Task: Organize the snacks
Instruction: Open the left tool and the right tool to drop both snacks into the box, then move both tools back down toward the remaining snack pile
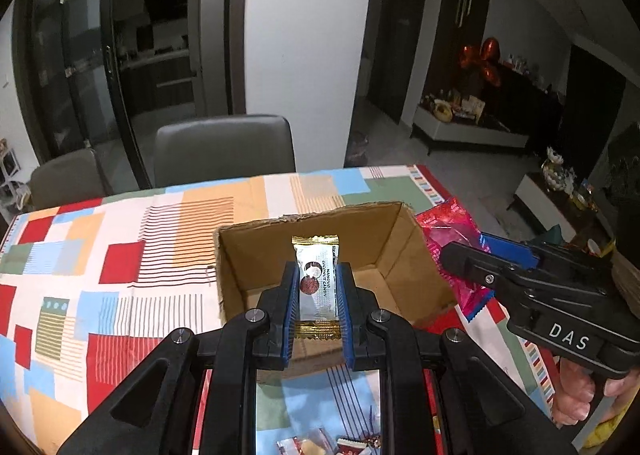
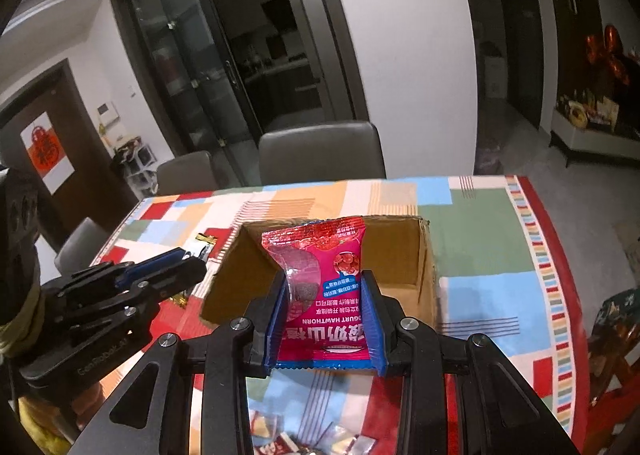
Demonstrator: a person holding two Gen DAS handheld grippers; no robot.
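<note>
An open cardboard box (image 1: 396, 251) stands on the patterned tablecloth; it also shows in the right wrist view (image 2: 424, 255). My left gripper (image 1: 318, 287) is shut on a white and gold candy bar packet (image 1: 318, 279), held over the box's near edge. My right gripper (image 2: 324, 295) is shut on a pink yogurt hawthorn packet (image 2: 326, 275), held over the box's near side. In the left wrist view the right gripper (image 1: 468, 259) sits at the box's right with the pink packet (image 1: 448, 227). In the right wrist view the left gripper (image 2: 188, 259) sits at the box's left.
Several small loose snacks lie on the cloth near me (image 1: 320, 445), also in the right wrist view (image 2: 320, 443). Two grey chairs (image 1: 224, 147) stand at the table's far edge. The table's right edge (image 2: 576, 295) drops to the floor.
</note>
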